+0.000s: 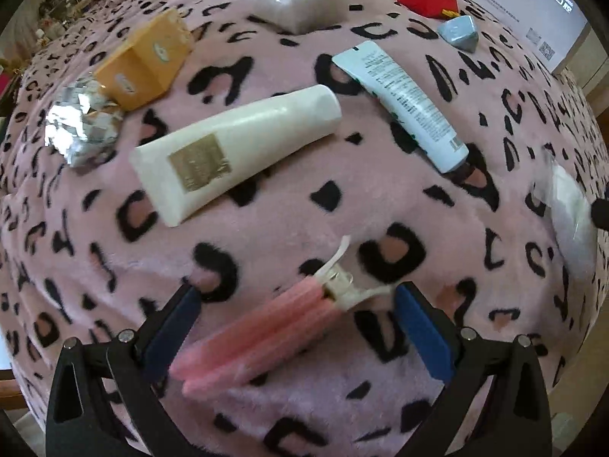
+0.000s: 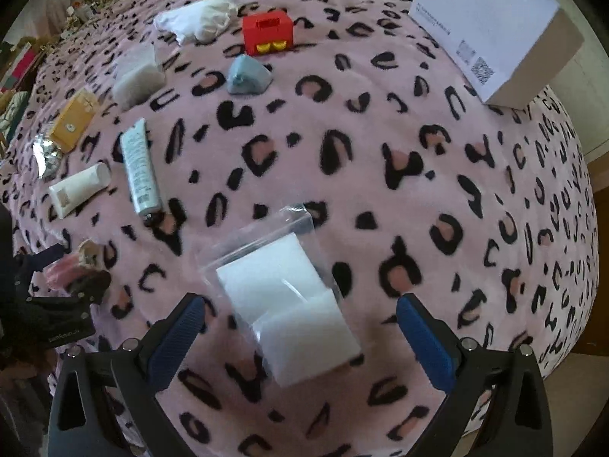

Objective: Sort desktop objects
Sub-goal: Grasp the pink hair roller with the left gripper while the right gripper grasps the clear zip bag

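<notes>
My left gripper (image 1: 297, 304) is open just above the pink leopard-print blanket (image 1: 285, 221). A pink ribbed bundle with a white clip (image 1: 266, 327) lies slanted between its blue pads, the clip close to the right pad. My right gripper (image 2: 300, 304) is also open. A clear bag holding two white sponges (image 2: 289, 301) lies between its fingers without being squeezed. That bag shows at the right edge of the left wrist view as a white packet (image 1: 571, 221). The left gripper (image 2: 57, 278) appears at the left edge of the right wrist view.
A cream tube (image 1: 236, 144), pale blue tube (image 1: 403, 103), orange box (image 1: 144, 61), crumpled foil (image 1: 82, 122) and translucent block (image 1: 300, 0) lie farther back. A red box (image 2: 268, 34), blue-grey lump (image 2: 247, 76), white cloth (image 2: 201, 19) and cardboard box (image 2: 495, 30) sit beyond.
</notes>
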Demonstrator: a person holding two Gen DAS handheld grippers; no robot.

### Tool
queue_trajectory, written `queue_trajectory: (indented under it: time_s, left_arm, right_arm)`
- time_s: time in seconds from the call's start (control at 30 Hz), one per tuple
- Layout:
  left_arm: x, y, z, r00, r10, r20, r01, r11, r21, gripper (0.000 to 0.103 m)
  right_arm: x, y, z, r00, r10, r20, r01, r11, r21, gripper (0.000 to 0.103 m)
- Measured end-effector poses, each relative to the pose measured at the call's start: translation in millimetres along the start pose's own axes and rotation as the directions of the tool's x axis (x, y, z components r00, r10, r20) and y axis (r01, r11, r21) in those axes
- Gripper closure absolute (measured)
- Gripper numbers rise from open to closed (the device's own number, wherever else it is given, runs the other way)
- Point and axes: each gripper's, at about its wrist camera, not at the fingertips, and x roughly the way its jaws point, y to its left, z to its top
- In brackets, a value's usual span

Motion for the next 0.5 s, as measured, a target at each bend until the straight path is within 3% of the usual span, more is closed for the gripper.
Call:
queue_trajectory:
  time_s: [0.2, 0.4, 0.47, 0.5]
  left_arm:
    - [6.7, -3.1, -3.5, 1.0, -0.013, 0.0, 0.013, 1.0, -0.004, 0.007]
    - [5.8, 5.3, -8.7, 0.999, -0.048, -0.003, 0.047, 0.997, -0.059, 0.022]
    - [4.2, 9.2, -10.0, 0.998, -0.064, -0.003, 0.063, 0.994, -0.087, 0.024]
    - [3.3, 10.8, -10.6, 0.998, -0.068, -0.001, 0.067, 0.993, -0.099, 0.025]
  right_arm:
    - [29.7, 3.4, 2.4, 0.998, 0.005, -0.07, -0.005, 1.0, 0.002, 0.001]
    - [53.9, 8.4, -2.2, 0.99, -0.018, -0.137, 0.02, 1.0, 0.013, 0.001]
    - [57.4, 11.4, -4.3, 0.988, -0.023, -0.151, 0.024, 1.0, 0.004, 0.008]
    - [56.9, 11.2, -4.9, 0.988, -0.021, -0.152, 0.022, 1.0, 0.01, 0.022]
